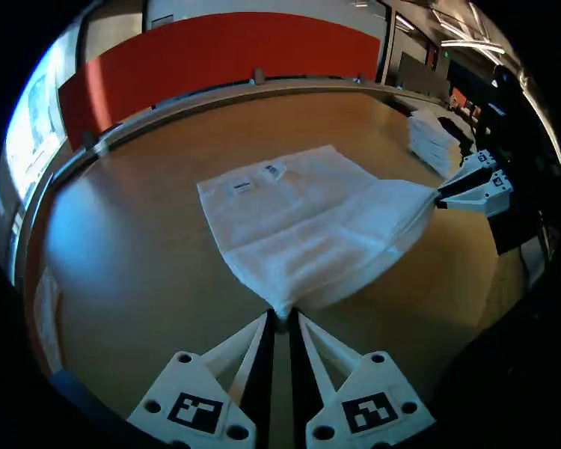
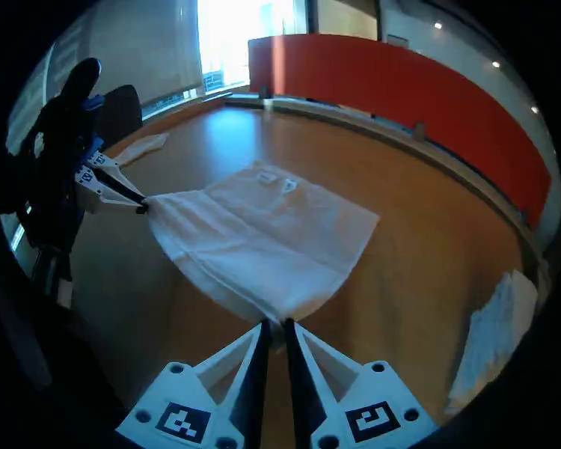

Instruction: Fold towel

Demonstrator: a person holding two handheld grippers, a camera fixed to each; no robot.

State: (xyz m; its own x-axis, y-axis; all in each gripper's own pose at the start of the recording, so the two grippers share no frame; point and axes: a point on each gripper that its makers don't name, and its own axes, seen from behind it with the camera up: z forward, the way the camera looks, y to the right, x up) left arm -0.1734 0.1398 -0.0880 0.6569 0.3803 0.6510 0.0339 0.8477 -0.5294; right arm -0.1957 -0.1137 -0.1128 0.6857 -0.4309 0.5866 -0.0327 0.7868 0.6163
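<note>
Left gripper (image 1: 283, 314) is pinched tight on one near corner of the white towel (image 1: 310, 217), and right gripper (image 2: 275, 323) is clamped on the other. The near edge is lifted and the rest lies flat mid-table (image 1: 131, 247), with the tags (image 1: 256, 178) at the far end.

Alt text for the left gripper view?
The left gripper pinches a near corner of a white towel on a wooden table; the right gripper pinches another corner at the right. A stack of folded towels sits beyond.
</note>
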